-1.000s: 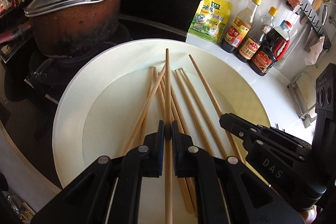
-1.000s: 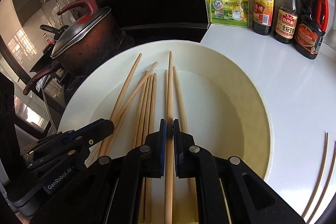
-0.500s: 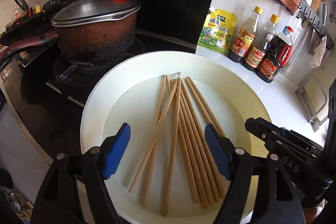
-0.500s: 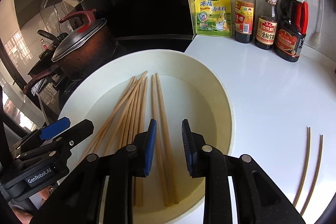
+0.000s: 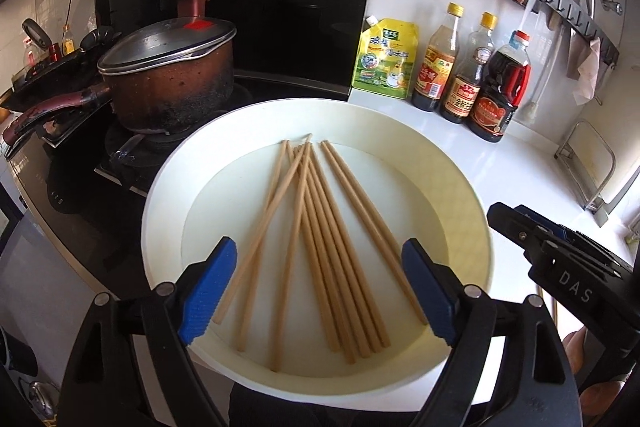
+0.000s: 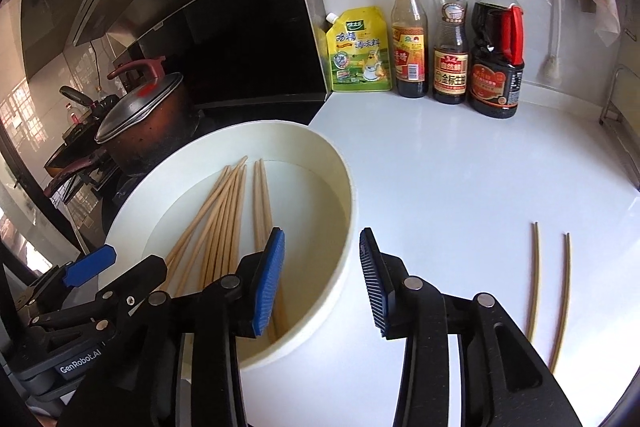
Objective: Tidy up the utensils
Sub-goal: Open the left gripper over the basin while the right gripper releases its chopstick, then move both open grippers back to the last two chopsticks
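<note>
Several wooden chopsticks (image 5: 320,227) lie loose in a round white basin (image 5: 168,187) on the counter by the stove. They also show in the right wrist view (image 6: 228,219), inside the basin (image 6: 344,187). My left gripper (image 5: 316,291) is wide open and empty above the basin's near side. My right gripper (image 6: 322,283) is open and empty over the basin's right rim. The left gripper (image 6: 88,267) shows at the lower left of the right wrist view, and the right gripper (image 5: 560,259) at the right of the left wrist view.
A brown lidded pot (image 5: 168,79) sits on the stove to the left. A yellow seasoning pouch (image 6: 360,51) and three sauce bottles (image 6: 452,39) stand at the back wall. Two thin sticks (image 6: 548,287) lie on the white counter (image 6: 440,179) at the right.
Both grippers were shut on a chopstick each a second ago. They have opened, let the chopsticks drop into the basin, and pulled back and up. The right gripper has swung to the right.
</note>
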### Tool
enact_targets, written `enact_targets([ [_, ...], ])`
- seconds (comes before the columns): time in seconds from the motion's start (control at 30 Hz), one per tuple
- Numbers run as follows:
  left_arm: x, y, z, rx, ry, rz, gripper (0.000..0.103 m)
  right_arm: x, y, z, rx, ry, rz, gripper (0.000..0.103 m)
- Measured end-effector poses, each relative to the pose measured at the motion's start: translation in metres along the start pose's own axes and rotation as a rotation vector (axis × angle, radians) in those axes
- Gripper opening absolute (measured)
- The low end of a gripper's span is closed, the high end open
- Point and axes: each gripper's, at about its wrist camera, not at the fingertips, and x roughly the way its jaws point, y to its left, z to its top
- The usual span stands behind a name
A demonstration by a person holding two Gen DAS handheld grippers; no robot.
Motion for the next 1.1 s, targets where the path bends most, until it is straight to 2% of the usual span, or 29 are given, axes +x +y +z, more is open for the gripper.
enact_targets([
  [0.1,-0.006,-0.011,-0.005,-0.003,-0.014,-0.017,0.084,-0.016,-0.016,-0.005,0.021,-0.022,-0.025,0.041],
  [0.23,-0.009,-0.032,-0.011,0.032,-0.013,-0.034,0.084,-0.036,-0.033,-0.014,0.033,-0.049,-0.07,0.051],
  [0.47,-0.016,-0.068,-0.026,0.079,-0.008,-0.082,0.087,-0.064,-0.071,-0.039,0.074,-0.065,-0.16,0.054],
  [0.63,-0.017,-0.096,-0.037,0.14,0.011,-0.121,0.088,-0.075,-0.109,-0.064,0.129,-0.048,-0.222,0.055],
  [0.83,-0.013,-0.127,-0.045,0.183,0.044,-0.178,0.088,-0.075,-0.151,-0.092,0.2,0.012,-0.292,0.056],
  [1.1,-0.011,-0.162,-0.06,0.252,0.062,-0.209,0.09,-0.063,-0.177,-0.112,0.25,0.058,-0.305,0.056],
])
